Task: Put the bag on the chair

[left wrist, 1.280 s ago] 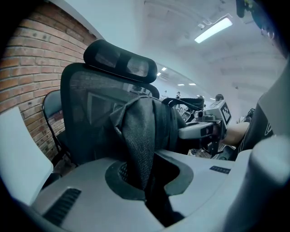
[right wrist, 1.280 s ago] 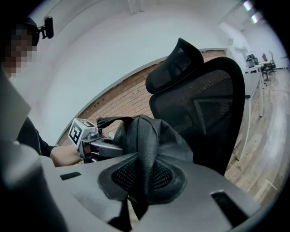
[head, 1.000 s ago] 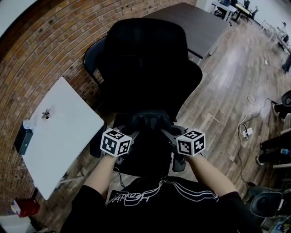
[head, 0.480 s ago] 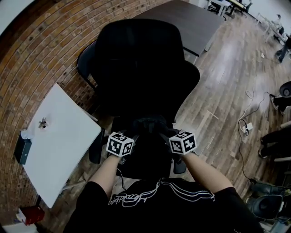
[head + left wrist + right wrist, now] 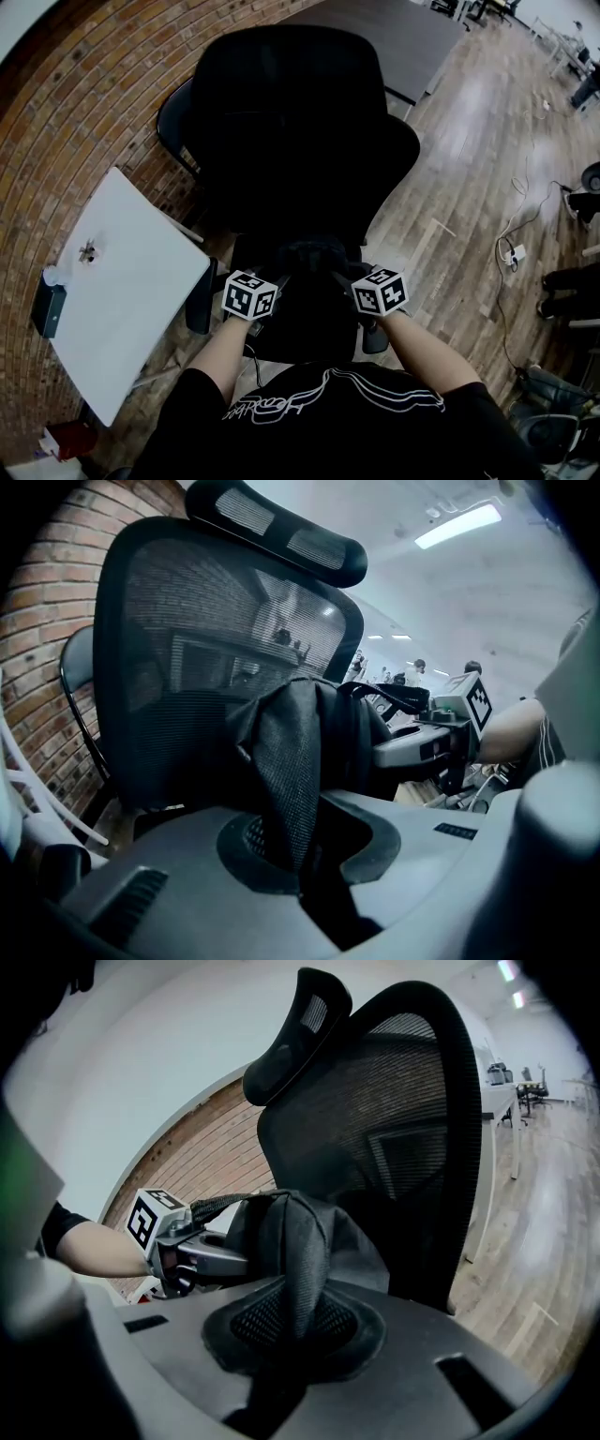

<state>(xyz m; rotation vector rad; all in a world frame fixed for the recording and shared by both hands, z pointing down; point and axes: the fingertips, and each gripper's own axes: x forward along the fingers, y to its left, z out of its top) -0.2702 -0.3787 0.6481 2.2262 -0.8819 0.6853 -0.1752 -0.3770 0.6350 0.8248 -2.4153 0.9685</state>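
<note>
1. The chair [image 5: 300, 141] sits fuller in your head view than a second ago: you have closed in, so the drop looks near.
2. The bag [image 5: 309, 258] hangs between your tools above the chair's front edge; I can't tell if it rests there.
3. Your forearms [image 5: 220, 352] reach forward side by side, slightly closer together.
4. The left gripper [image 5: 298, 855] and right gripper [image 5: 286, 1335] each pinch bag fabric, jaws nearly closed.

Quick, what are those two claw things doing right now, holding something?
Left gripper: closed, pinching the black bag.
Right gripper: closed, pinching the same bag.
</note>
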